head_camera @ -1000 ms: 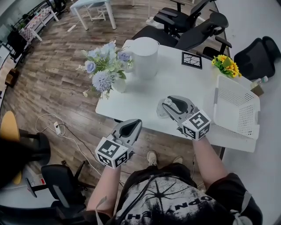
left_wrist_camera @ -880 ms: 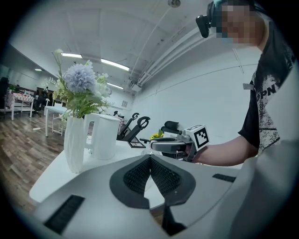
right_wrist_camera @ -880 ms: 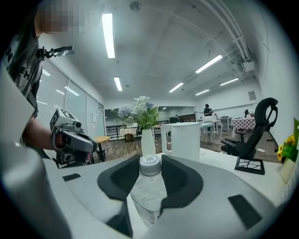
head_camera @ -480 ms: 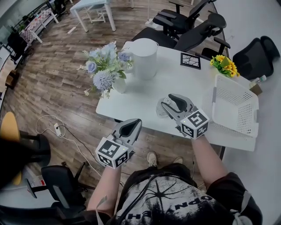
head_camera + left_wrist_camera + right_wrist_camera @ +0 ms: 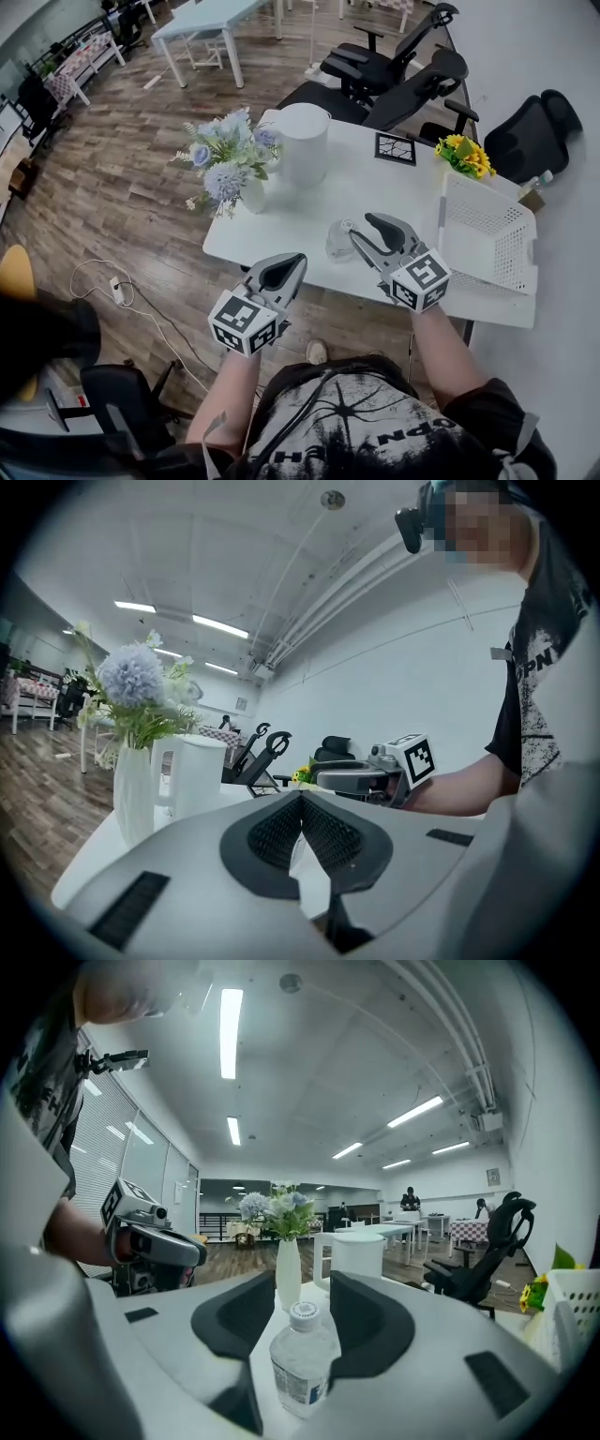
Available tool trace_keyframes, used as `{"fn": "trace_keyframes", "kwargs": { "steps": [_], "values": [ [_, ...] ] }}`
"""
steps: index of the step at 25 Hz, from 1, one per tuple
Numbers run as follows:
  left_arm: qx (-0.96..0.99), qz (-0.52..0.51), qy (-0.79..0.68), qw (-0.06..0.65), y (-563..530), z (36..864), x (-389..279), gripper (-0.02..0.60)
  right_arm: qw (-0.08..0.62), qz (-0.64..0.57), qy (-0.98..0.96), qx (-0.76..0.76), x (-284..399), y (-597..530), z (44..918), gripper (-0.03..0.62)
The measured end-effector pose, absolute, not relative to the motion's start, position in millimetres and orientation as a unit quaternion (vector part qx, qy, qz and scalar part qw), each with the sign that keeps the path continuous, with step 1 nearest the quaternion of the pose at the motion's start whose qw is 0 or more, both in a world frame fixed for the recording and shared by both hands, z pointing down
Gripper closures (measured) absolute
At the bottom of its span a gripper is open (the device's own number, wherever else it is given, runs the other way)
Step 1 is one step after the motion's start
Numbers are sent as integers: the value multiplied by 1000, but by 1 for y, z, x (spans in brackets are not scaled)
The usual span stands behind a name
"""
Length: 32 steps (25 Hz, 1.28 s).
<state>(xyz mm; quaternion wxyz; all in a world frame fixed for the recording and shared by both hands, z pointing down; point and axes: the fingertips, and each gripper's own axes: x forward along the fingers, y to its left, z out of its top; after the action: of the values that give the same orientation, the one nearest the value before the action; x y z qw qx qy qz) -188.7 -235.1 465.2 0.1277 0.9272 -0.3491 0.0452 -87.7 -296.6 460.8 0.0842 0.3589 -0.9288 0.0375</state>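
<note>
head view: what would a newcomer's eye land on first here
The clear water bottle stands on the white table, right between the spread jaws of the right hand-held gripper. Next comes the bunch of blue and white flowers in a white vase at the table's left end. Small yellow flowers sit beside the white basket at the far right.

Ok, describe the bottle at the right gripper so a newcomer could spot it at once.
On the white table, look toward the near edge, just at the open jaws of the right gripper. The bottle stands there upright: small, clear plastic, white cap, unlike the opaque white vase and jug behind it.
</note>
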Motion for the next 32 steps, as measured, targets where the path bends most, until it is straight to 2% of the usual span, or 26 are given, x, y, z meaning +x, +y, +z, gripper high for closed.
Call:
{"fn": "trace_keyframes", "kwargs": {
  "steps": [4,7,10,32],
  "values": [
    [932,39,-341,118,-237,458,-181,571,79,17,-925,371,-78,-284,443,404],
    [934,35,-338,113,-236,453,-178,571,80,17,-925,371,-73,-272,438,503],
    [936,30,-334,110,-237,450,-174,571,81,30,-926,366,-69,-260,441,553],
    [938,18,-328,113,-230,448,-177,571,84,48,-929,357,-75,-237,446,572]
  ]
}}
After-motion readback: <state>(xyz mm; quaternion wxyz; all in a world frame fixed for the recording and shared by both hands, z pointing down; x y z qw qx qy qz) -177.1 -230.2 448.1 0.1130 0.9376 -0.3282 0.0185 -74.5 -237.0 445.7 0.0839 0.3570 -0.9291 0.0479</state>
